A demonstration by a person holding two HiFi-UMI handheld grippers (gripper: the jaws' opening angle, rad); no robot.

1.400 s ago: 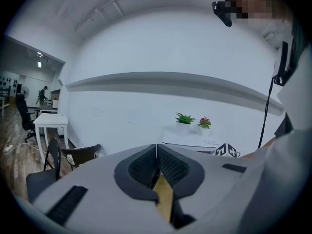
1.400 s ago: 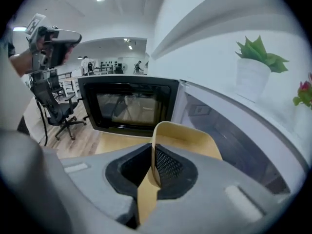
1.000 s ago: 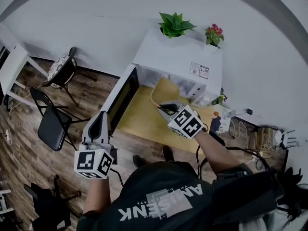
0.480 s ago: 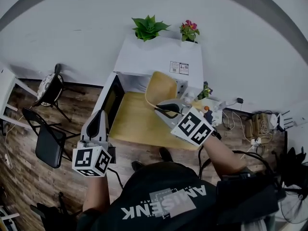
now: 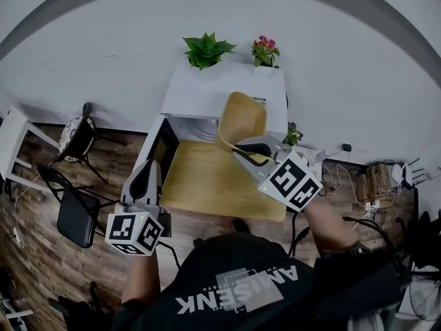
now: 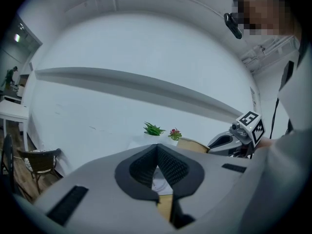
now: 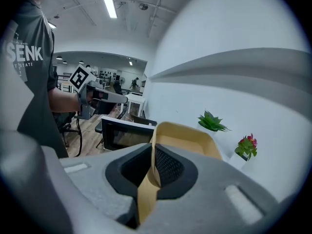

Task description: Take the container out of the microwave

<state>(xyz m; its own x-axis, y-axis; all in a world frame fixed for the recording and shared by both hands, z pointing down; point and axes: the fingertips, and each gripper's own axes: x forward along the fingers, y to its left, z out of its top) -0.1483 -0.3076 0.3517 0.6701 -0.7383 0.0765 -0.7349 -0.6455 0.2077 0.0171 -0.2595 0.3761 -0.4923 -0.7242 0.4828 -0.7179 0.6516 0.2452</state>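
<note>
The tan, shallow container (image 5: pixel 242 119) hangs tilted in the air in front of the white microwave (image 5: pixel 227 88), above the yellow table (image 5: pixel 207 181). My right gripper (image 5: pixel 249 150) is shut on its near rim; in the right gripper view the thin wall (image 7: pixel 187 138) runs between the pads (image 7: pixel 163 165). The microwave door (image 5: pixel 165 147) stands swung open to the left. My left gripper (image 5: pixel 147 169) is held off the table's left front corner, shut with nothing between its pads (image 6: pixel 168 165). It touches neither the door nor the container.
Two potted plants (image 5: pixel 205 49) (image 5: pixel 265 49) stand on top of the microwave. Black folding chairs (image 5: pixel 72 209) and a white desk (image 5: pixel 14 133) are on the wooden floor at left. Cables and a power strip (image 5: pixel 375 181) lie at right.
My right gripper has risen with the container, which now stands higher in front of the microwave. My left gripper has shifted a little near the open door.
</note>
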